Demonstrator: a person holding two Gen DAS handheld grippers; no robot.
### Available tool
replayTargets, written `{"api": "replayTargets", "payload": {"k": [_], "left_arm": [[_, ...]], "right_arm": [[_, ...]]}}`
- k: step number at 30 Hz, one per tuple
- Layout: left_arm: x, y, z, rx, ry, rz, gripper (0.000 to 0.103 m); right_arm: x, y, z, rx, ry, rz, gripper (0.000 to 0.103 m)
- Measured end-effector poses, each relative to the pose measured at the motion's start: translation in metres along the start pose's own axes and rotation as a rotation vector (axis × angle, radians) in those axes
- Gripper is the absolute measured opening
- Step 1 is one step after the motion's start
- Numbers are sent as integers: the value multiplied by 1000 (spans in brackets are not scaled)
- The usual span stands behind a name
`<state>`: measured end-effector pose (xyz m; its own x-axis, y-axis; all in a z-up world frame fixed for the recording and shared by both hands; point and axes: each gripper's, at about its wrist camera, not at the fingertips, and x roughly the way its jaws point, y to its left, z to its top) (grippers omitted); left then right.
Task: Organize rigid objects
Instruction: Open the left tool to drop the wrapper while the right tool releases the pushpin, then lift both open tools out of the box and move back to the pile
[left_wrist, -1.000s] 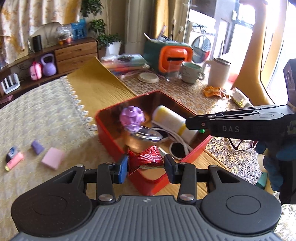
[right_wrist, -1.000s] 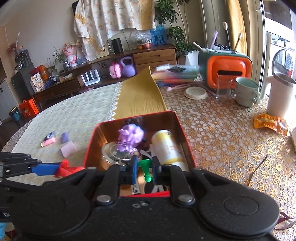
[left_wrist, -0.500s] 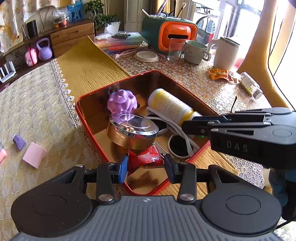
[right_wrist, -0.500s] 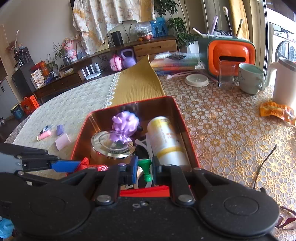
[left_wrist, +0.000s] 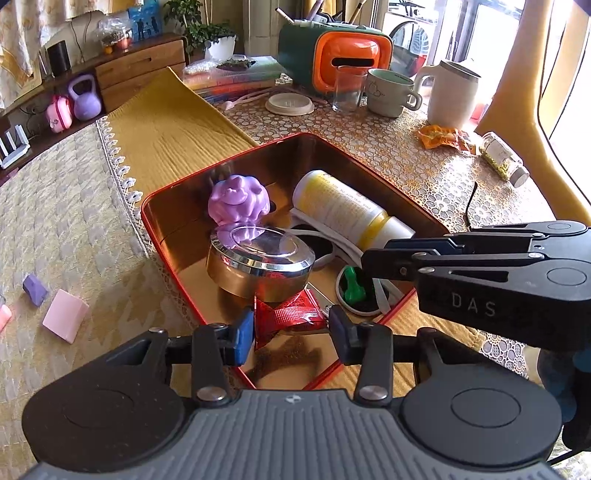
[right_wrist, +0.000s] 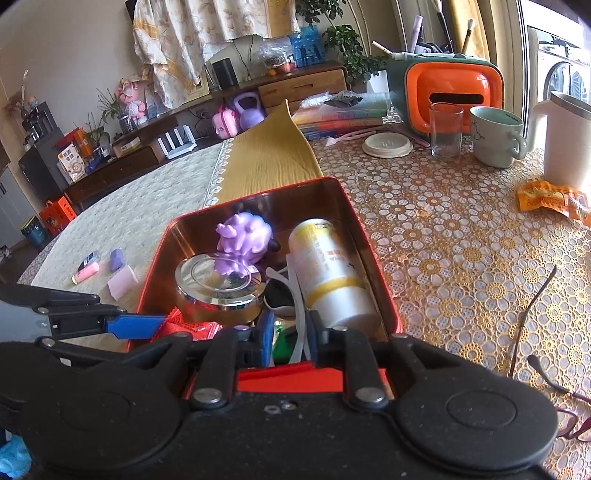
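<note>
A red tin (left_wrist: 146, 221) (right_wrist: 306, 199) holds a purple toy (left_wrist: 238, 201) (right_wrist: 245, 234), a round steel box (left_wrist: 258, 266) (right_wrist: 218, 288) and a white and yellow bottle (left_wrist: 347, 210) (right_wrist: 328, 273). My left gripper (left_wrist: 291, 328) (right_wrist: 133, 326) is shut on a crinkled red packet (left_wrist: 288, 317) (right_wrist: 192, 328), just above the tin's near corner. My right gripper (right_wrist: 290, 332) (left_wrist: 373, 254) hangs over the tin's near side, jaws opening. A small green piece (left_wrist: 352, 286) (right_wrist: 284, 345) lies loose in the tin below its fingertips, on a black round thing.
On the cloth left of the tin lie a pink block (left_wrist: 64, 319) and a small purple piece (left_wrist: 35, 290). Behind it stand a glass (right_wrist: 445, 129), a mug (right_wrist: 495, 136), a white jug (right_wrist: 569, 144) and an orange box (right_wrist: 454, 96). Spectacles (right_wrist: 532, 314) lie at the right.
My left gripper has come in over the tin's near corner, still holding the red packet. The right gripper's jaws have widened and the green piece has dropped out of them into the tin.
</note>
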<state>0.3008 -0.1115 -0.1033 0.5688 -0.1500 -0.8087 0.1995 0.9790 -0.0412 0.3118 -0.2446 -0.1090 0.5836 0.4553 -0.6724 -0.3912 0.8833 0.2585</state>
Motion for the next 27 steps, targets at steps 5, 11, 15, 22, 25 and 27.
{"api": "replayTargets", "payload": {"k": [5, 11, 15, 22, 25, 27], "left_arm": [[-5, -1, 0, 10, -11, 14, 52], [-17, 0, -2, 1, -36, 1, 55], [-32, 1, -8, 8, -71, -2, 55], [-64, 14, -20, -12, -137, 7, 55], [-78, 22, -25, -24, -162, 17, 55], [-87, 29, -30, -36, -175, 23, 55]], "right_arm": [[-5, 1, 0, 7, -5, 4, 27], [-13, 2, 1, 16, -21, 8, 31], [-23, 9, 3, 5, -33, 18, 35], [-40, 26, 6, -42, -57, 6, 38], [-47, 35, 6, -55, -63, 19, 42], [-52, 42, 5, -68, -71, 24, 44]]}}
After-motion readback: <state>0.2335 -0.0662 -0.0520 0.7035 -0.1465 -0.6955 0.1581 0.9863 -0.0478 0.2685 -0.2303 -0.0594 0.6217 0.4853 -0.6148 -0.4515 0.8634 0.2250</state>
